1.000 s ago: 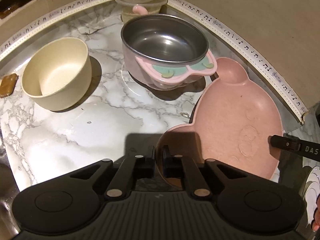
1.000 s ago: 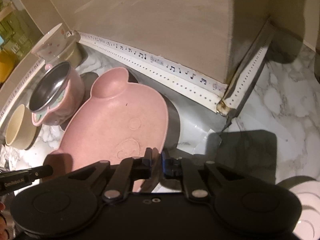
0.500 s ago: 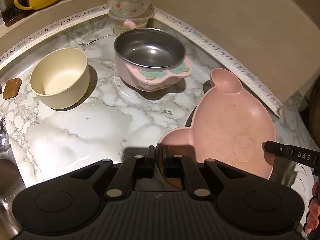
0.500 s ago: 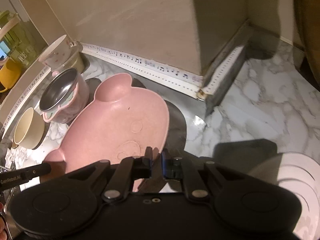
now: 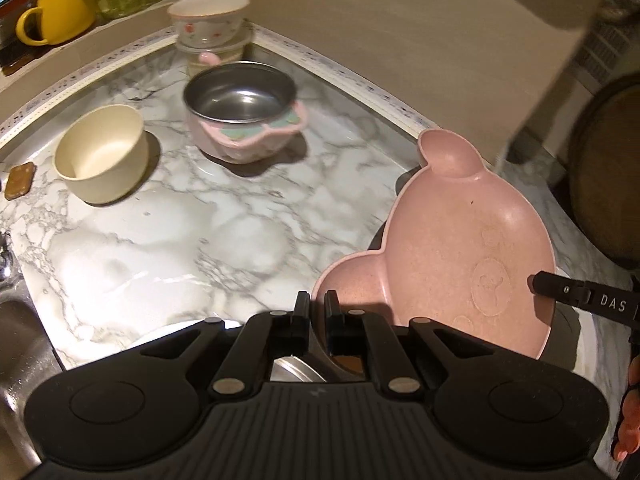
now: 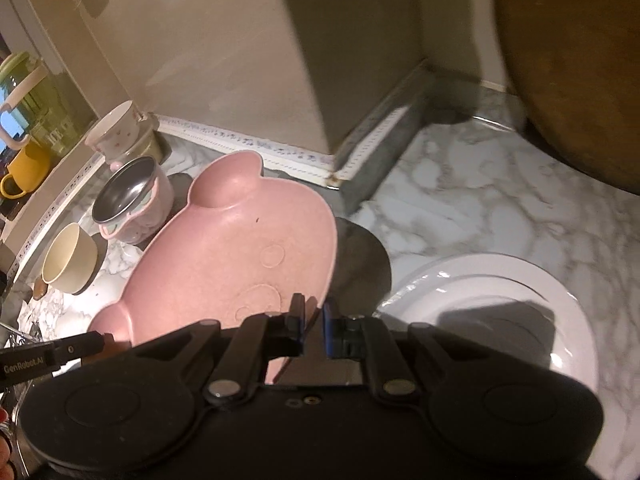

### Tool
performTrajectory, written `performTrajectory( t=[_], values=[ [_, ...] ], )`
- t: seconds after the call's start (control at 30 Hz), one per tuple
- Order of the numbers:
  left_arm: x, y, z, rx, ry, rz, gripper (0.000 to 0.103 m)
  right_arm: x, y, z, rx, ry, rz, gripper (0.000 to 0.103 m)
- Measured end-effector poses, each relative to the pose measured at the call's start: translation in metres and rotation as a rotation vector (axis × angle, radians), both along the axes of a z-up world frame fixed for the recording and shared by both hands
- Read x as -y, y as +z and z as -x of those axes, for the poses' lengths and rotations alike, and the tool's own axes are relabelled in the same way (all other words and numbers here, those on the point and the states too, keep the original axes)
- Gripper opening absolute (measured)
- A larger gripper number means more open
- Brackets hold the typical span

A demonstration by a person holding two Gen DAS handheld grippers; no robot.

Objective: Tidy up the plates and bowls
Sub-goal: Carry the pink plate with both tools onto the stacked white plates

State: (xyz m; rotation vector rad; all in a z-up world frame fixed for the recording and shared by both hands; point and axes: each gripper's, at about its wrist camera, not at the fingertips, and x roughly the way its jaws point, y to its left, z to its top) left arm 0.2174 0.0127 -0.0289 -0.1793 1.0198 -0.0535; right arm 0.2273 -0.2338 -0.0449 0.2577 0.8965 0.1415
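On the desk [image 5: 168, 248], the cup [image 5: 100, 152] stands left of the steel bowl [image 5: 240, 112], with stacked bowls [image 5: 208, 28] behind it by the wall. The bear plate [image 5: 460, 248] lies right of them, and a round plate [image 6: 500, 320] sits further right.

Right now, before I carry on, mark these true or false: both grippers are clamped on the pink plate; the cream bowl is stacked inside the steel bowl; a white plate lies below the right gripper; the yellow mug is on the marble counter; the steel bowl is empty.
1. Both the left gripper and the right gripper are shut on the pink bear-shaped plate: true.
2. False. The cream bowl stands alone, beside the steel bowl.
3. A white plate lies below the right gripper: true.
4. False. The yellow mug sits on the ledge behind the counter.
5. The steel bowl is empty: true.
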Motion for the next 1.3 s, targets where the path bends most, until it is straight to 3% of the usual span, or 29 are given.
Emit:
performTrajectory(
  t=[0.33,0.87,1.3],
  values=[
    [0.054,0.008,0.025,-0.001,-0.122,0.01,0.006,0.049,0.008,0.053,0.01,-0.113,0.011,0.009],
    [0.153,-0.006,0.029,-0.006,-0.314,-0.044,0.006,0.136,-0.011,0.1,-0.012,-0.291,-0.004,0.009],
    [0.176,-0.03,0.02,-0.003,-0.334,-0.121,0.006,0.148,-0.044,0.092,-0.048,-0.267,-0.007,0.01]
  ],
)
